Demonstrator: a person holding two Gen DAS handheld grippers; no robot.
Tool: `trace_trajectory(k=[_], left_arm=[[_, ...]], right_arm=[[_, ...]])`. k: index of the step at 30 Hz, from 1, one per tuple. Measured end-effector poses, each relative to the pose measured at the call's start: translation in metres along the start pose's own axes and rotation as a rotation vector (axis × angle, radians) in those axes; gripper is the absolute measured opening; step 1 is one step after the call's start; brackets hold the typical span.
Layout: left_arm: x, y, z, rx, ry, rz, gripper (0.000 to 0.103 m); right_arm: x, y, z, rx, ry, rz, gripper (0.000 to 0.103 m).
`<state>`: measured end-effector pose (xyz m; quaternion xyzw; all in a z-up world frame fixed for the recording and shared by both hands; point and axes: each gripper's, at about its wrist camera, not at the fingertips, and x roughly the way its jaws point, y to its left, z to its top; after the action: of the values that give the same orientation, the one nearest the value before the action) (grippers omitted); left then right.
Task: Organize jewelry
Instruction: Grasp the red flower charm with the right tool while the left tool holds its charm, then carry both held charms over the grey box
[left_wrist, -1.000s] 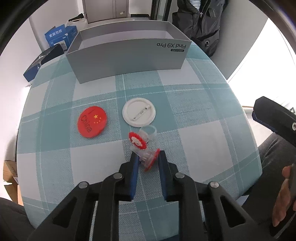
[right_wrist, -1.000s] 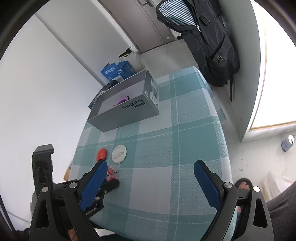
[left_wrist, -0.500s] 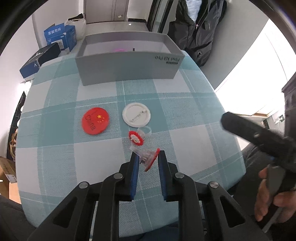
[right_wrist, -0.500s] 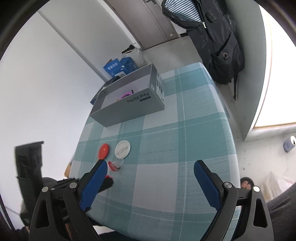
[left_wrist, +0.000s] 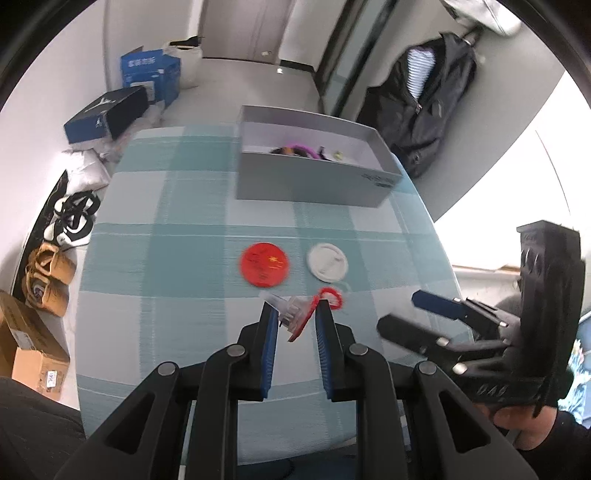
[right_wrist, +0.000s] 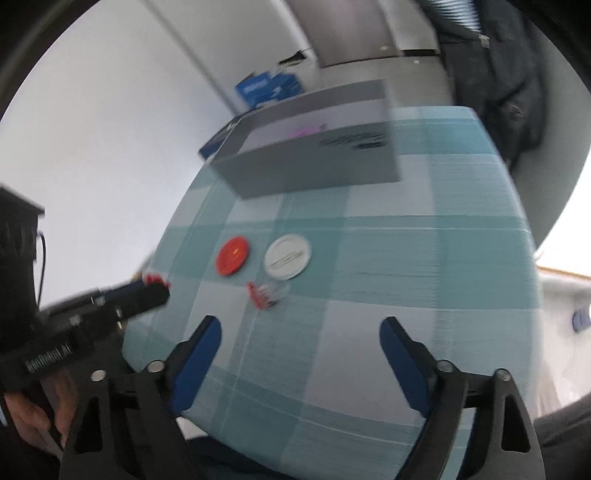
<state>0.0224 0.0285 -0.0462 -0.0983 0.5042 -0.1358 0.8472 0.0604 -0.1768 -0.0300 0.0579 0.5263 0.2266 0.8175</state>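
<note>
Your left gripper (left_wrist: 293, 319) is clamped on a clear plastic trinket with a red rim (left_wrist: 295, 317), held above the teal-and-white checked tablecloth (left_wrist: 184, 258) — near a second red-rimmed piece (left_wrist: 331, 297), a round red badge (left_wrist: 263, 263) and a white disc (left_wrist: 327, 259). Beyond them stands the open grey cardboard box (left_wrist: 314, 184). Your right gripper (right_wrist: 300, 336) hangs with fingers wide apart, holding nothing.

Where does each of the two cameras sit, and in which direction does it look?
Left wrist: on the left gripper, looking across the checked table to the grey box; jaws closed on a clear-and-red clip.
Right wrist: on the right gripper, jaws wide open, facing the same box.
Both show the red badge and white badge.
</note>
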Motion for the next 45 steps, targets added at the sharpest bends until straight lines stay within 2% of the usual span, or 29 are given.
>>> trace_trajectory(k=[14,18,19,22,25,28,45], left_arm=[[-0.009,0.038,-0.007,-0.060,-0.037,-0.003,0.016],[-0.014,0.043,-0.007,-0.056,-0.057,0.018,0.016],[-0.015,0.045,-0.007,-0.058,-0.061,0.016,0.016],[-0.016,0.050,-0.008,-0.069,-0.062,0.013,0.016],[-0.016,0.054,-0.009,-0.078,-0.063,0.012,0.015],[-0.016,0.056,-0.009,-0.085,-0.062,0.010,0.015],[-0.013,0.050,-0.006,-0.063,-0.044,0.012,0.016]], right_arm=[[0.037,0.032,0.006,-0.073,0.051,-0.056,0.058],[0.042,0.043,0.007,-0.107,0.058,-0.113,0.042],[0.042,0.044,0.007,-0.113,0.063,-0.118,0.033],[0.045,0.048,0.008,-0.126,0.072,-0.133,0.016],[0.045,0.052,0.006,-0.150,0.080,-0.140,0.005],[0.044,0.055,0.005,-0.180,0.074,-0.158,0.005],[0.016,0.049,0.011,-0.139,0.023,-0.063,0.005]])
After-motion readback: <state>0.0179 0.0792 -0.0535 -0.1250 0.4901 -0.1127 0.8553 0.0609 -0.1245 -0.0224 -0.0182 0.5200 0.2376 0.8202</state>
